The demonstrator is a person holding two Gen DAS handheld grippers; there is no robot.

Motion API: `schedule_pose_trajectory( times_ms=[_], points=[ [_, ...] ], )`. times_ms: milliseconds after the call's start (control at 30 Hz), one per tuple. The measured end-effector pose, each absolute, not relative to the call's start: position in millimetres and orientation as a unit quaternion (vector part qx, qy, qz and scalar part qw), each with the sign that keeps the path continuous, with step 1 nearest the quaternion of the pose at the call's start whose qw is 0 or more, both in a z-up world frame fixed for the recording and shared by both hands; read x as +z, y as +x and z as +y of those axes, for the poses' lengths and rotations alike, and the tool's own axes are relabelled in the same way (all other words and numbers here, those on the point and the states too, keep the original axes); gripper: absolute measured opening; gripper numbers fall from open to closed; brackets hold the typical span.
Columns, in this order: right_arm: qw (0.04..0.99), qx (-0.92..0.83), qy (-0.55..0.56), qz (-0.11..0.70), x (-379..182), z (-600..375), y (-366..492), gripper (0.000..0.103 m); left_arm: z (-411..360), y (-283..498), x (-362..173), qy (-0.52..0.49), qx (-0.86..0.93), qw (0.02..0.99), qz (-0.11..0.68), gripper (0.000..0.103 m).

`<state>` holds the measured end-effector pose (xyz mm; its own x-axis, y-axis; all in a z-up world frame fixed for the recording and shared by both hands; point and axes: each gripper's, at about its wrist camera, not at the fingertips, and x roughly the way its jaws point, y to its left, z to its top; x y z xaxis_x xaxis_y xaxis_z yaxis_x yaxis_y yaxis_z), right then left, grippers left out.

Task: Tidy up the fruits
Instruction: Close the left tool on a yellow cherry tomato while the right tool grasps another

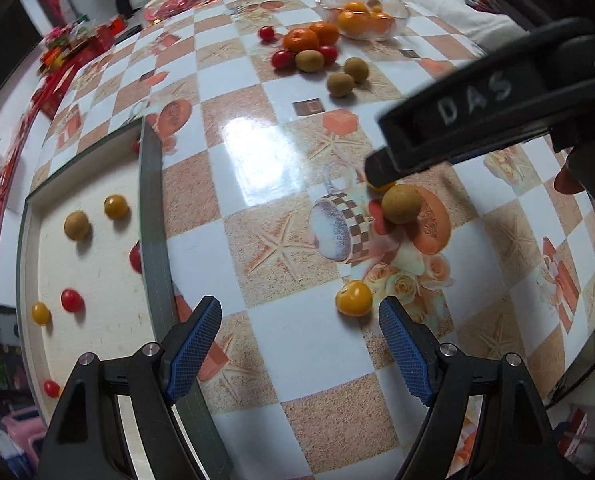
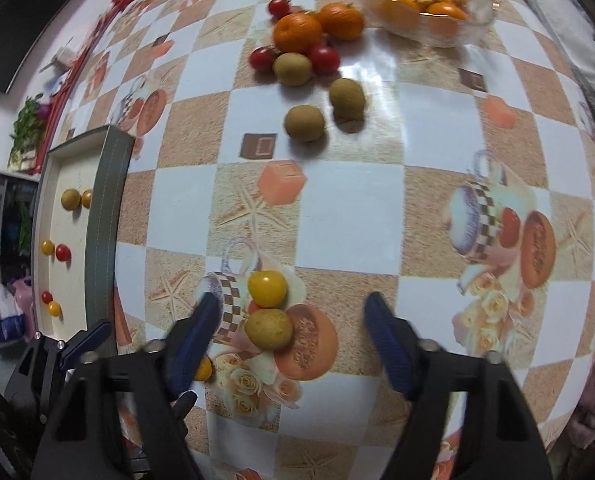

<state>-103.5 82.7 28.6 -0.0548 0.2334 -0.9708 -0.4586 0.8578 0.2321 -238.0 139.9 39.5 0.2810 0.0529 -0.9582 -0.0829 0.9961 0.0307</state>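
Down between the spread blue fingers of the right gripper (image 2: 291, 326) sit two small fruits on the tablecloth (image 2: 349, 216): a tan longan (image 2: 268, 329) nearest the tool and a yellow cherry tomato (image 2: 267, 289) touching it on the far side; neither pad presses on either fruit, so the jaws stand apart with nothing pinched. A second yellow tomato (image 1: 353, 298) lies just ahead of the right-hand finger of the left gripper (image 1: 300, 346), whose jaws are also wide and hold nothing; in the right wrist view that tomato peeks out beside the right gripper's left finger. From the left wrist view the right gripper's dark body crosses above the longan (image 1: 401, 204) and hides most of the yellow tomato behind it. To the left lies a shallow tray (image 1: 153, 216) with a grey-green rim and pale floor, holding sorted fruit: a longan (image 1: 77, 225), yellow tomatoes (image 1: 116, 207) and red tomatoes (image 1: 71, 300), well apart from one another. Its raised rim stands between the loose fruit and the tray floor. Farther off on the tablecloth, a cluster gathers two tangerines (image 2: 297, 33), three red cherry tomatoes (image 2: 323, 58) and a longan (image 2: 292, 68), with two more longans (image 2: 304, 123) near it. Beyond, a clear glass bowl (image 2: 477, 8) holds orange and yellow fruit.
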Motion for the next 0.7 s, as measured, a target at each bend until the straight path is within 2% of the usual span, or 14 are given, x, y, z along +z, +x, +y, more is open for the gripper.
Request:
schedule_pose_trajectory(
  times_ms=[67,200,267,333,633,700],
  points=[
    [0.674,0.263,-0.084,0.685,23.3,87.8,-103.5,0.056,144.5,-241.1,39.0,-0.022,0.051,0.798,0.6,0.082],
    [0.671,0.278,-0.094,0.681,19.3,96.6,-108.4,0.048,151.0,-244.4,36.4,-0.038,0.059,0.793,0.605,0.082],
    [0.668,0.284,-0.104,0.68,17.0,99.9,-112.4,0.035,150.5,-242.6,34.3,-0.039,0.059,0.792,0.606,0.082],
    [0.669,0.283,-0.12,0.677,15.0,103.9,-116.8,0.027,148.1,-239.3,33.7,-0.04,0.058,0.792,0.606,0.082],
    [0.692,0.269,-0.094,0.663,21.1,93.8,-105.3,0.026,129.7,-220.0,29.2,-0.031,0.042,0.794,0.606,0.081],
    [0.693,0.269,-0.085,0.663,22.8,90.7,-101.3,0.025,126.0,-215.2,26.0,-0.029,0.036,0.791,0.611,0.067]
  ],
)
